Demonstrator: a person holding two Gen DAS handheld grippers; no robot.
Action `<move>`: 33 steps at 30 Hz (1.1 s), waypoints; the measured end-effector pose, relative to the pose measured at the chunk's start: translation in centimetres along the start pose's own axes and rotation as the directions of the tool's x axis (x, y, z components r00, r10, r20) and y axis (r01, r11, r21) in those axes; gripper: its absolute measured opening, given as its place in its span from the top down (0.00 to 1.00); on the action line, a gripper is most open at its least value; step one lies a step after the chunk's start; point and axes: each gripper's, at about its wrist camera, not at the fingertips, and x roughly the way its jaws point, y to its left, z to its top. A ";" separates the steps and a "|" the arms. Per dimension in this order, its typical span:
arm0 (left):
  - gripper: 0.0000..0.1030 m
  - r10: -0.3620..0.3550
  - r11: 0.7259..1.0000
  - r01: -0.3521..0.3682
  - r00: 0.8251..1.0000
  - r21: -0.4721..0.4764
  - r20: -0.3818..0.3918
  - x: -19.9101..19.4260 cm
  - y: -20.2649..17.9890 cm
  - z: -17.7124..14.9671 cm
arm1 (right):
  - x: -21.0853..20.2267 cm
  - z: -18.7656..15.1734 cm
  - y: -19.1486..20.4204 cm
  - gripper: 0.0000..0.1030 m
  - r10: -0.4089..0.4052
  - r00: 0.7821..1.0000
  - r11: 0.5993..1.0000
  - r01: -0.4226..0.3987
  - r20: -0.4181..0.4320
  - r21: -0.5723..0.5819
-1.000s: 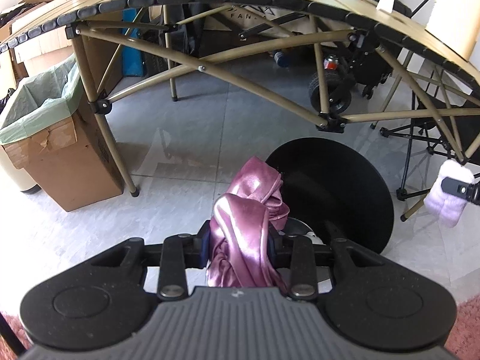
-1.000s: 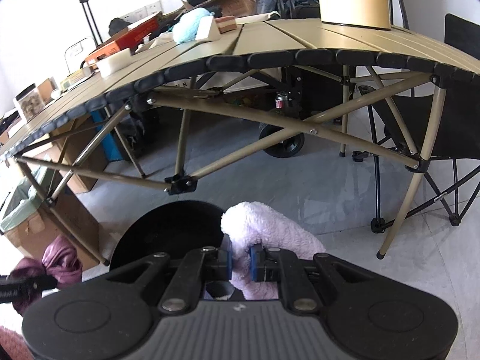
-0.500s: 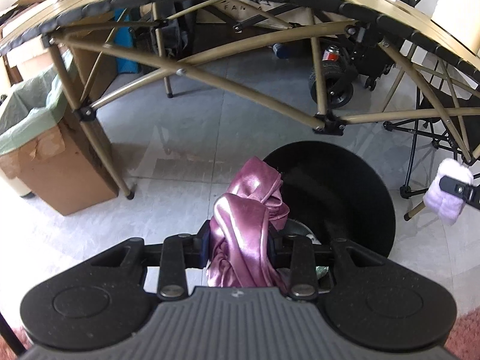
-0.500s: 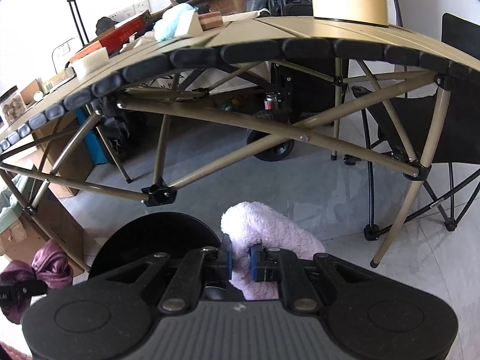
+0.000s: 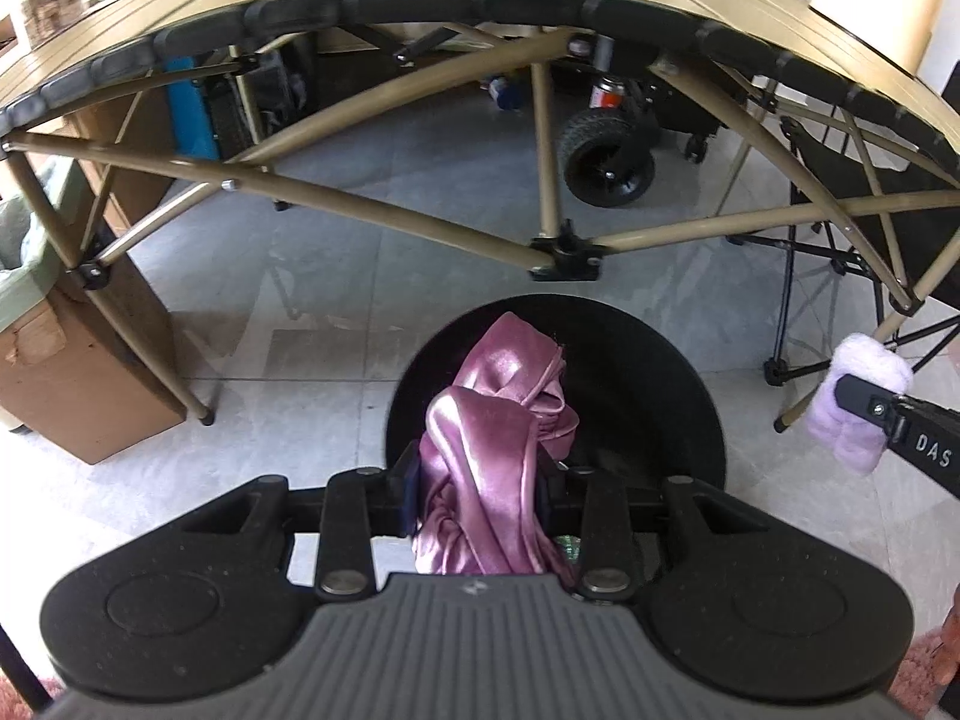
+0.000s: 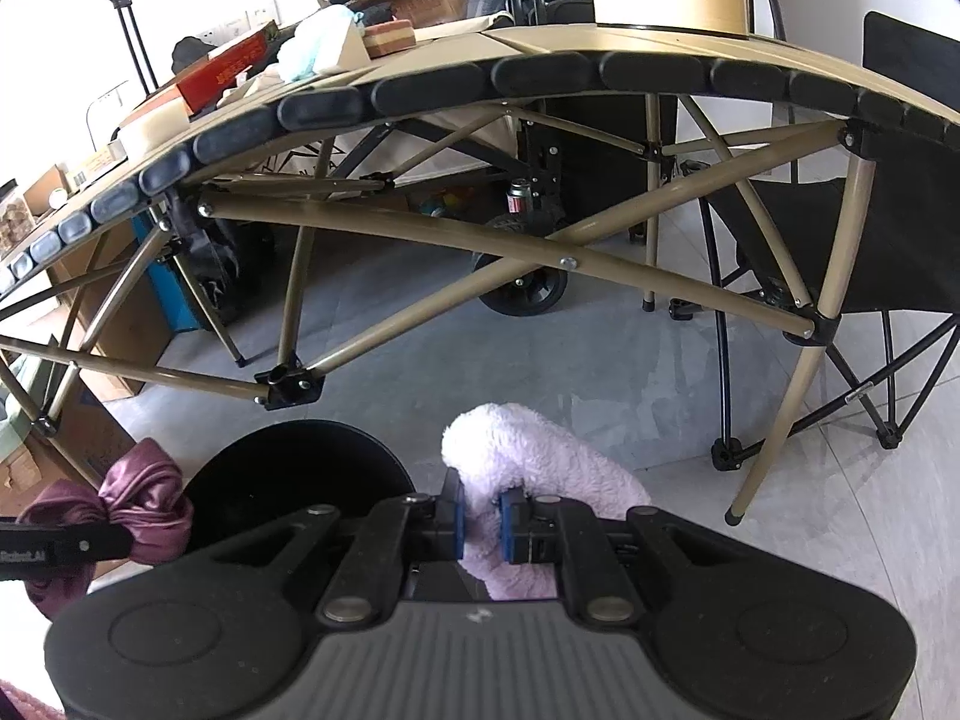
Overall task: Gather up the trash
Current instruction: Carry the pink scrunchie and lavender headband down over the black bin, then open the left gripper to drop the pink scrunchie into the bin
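- Here the left gripper [image 5: 480, 495] has its fingers pinching a bunched pink satin cloth [image 5: 495, 450], which bulges up ahead of the fingertips over the mouth of the black bin [image 5: 672, 372].
- Only the left wrist view shows the bin's dark inside past the cloth; the right wrist view shows just a slice of the bin [image 6: 288, 474], left of the fingers.
- The right gripper [image 6: 480, 519] has its blue pads [image 6: 507, 525] pressed into a fluffy lilac cloth [image 6: 540, 462], held beside the bin and not over it.
- Ahead of both sets of fingers, the folding table's frame [image 5: 384, 216] crosses just beyond the bin's far rim; bare grey floor [image 6: 540, 360] lies beneath.
- Compared with a second earlier, the satin cloth now sits over the bin opening instead of at its left edge.
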 end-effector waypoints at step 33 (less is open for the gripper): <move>0.66 0.030 0.998 -0.041 0.982 -0.051 -0.187 6.7 -5.2 1.3 | 0.1 -0.7 -0.3 0.90 -0.052 0.999 0.999 0.052 -0.013 -0.005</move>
